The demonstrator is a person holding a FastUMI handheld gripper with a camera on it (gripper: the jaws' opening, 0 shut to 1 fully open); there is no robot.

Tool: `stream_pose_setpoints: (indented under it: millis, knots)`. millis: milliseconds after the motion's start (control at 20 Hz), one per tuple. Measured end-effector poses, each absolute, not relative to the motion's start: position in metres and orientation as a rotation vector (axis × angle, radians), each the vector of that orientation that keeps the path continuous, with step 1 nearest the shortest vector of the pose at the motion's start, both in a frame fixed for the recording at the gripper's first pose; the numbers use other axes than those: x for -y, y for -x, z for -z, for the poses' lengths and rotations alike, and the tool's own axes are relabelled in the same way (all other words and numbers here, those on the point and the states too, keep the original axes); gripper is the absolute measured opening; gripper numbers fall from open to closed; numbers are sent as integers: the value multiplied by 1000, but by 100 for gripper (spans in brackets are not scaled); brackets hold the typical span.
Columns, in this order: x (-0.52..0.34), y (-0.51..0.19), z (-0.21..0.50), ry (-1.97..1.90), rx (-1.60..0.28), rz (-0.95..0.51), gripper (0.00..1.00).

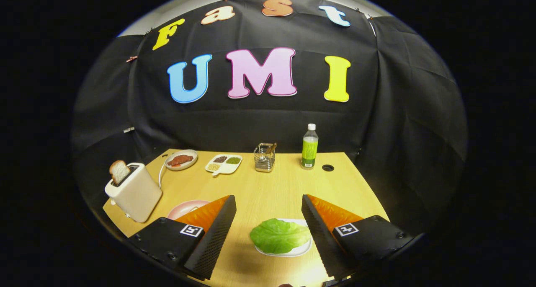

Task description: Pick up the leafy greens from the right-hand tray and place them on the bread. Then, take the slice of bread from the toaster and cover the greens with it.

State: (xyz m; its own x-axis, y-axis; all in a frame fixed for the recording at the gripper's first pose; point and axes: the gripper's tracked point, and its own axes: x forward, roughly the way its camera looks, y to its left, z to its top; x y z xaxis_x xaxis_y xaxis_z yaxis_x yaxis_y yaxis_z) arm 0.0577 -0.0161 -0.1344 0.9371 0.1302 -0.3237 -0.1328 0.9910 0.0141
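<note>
The wooden table [268,190] takes up most of what lies before me, running back to the black cloth wall; over its near end hangs the gripper [269,220], its two fingers spread wide apart with nothing held between them, one finger [213,232] to the left and the other to the right of a bare stretch of tabletop. Off to the left, beyond the left finger, stands a pale toaster [134,192] with a slice of bread [119,171] sticking up out of its slot, tilted a little; a white cord runs from behind it toward the back of the table. Between the fingers, nearer the right one, lies the leafy green [279,236], a single broad lettuce leaf resting on a small white tray [299,249] whose far edge slips behind the right finger. A pink plate [184,207] peeks out just beside the toaster, half hidden by the left finger; I cannot tell what is on it. At the back a green bottle [310,146] with a white cap stands upright near a dark hole [328,168] in the tabletop; left of it sits a wire utensil holder [264,158], then a white divided dish [224,163] with small heaps in its compartments, then an oval plate of something reddish [181,159].
</note>
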Motion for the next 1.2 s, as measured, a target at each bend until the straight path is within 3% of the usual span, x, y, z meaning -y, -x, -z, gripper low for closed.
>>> stream_pose_setpoints:
  millis: [600, 1200]
  knots:
    - [36, -90, 262, 114, -615, -293, 98]
    - [39, -103, 334, 133, -747, -317, 100]
